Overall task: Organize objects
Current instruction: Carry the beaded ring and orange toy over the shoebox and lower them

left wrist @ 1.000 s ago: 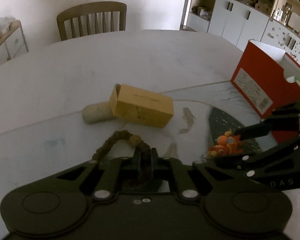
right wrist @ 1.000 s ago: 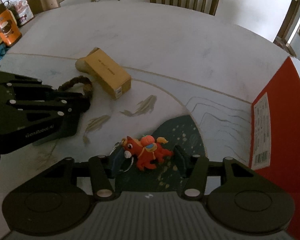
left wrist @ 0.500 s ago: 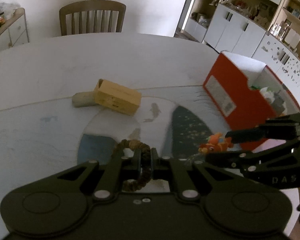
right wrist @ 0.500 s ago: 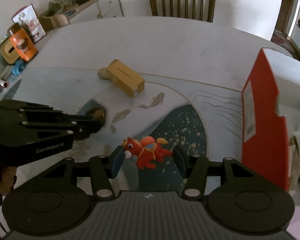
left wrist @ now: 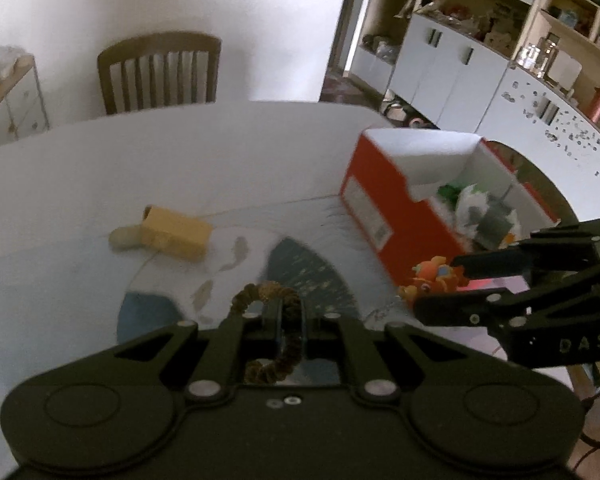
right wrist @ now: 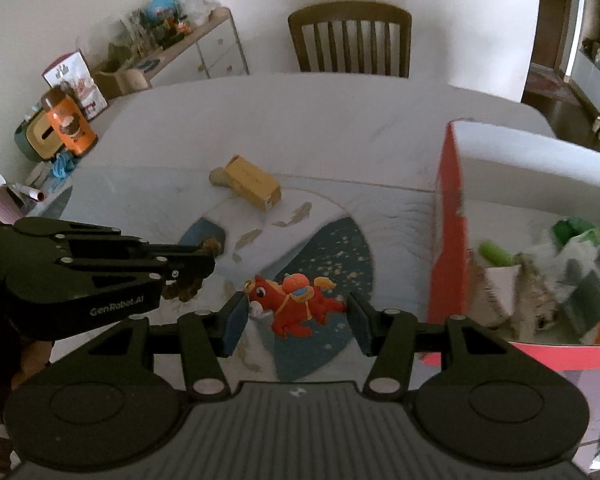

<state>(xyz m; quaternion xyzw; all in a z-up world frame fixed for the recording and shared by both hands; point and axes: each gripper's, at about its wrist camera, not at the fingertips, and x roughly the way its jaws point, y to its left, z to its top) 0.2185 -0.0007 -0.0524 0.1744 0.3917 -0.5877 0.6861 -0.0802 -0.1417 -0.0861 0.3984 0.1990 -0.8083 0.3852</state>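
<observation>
My left gripper (left wrist: 286, 320) is shut on a brown braided rope ring (left wrist: 260, 294) and holds it above the table; it also shows in the right wrist view (right wrist: 198, 264). My right gripper (right wrist: 296, 314) is shut on a red toy horse (right wrist: 294, 300), held in the air to the left of the red box (right wrist: 448, 216). The horse (left wrist: 434, 276) also shows in the left wrist view, next to the open red box (left wrist: 376, 216), which holds several items. A yellow carton (left wrist: 176, 232) and a pale roll (left wrist: 122, 237) lie on the table.
The white table (right wrist: 300, 120) has a blue patterned mat (right wrist: 332, 256). A wooden chair (right wrist: 350, 38) stands at the far side. An orange jar (right wrist: 66, 120) and clutter sit at the left edge. White cabinets (left wrist: 460, 68) stand to the right.
Both grippers have risen from the table with their objects and moved right toward the red box. The box's open inside has come into view.
</observation>
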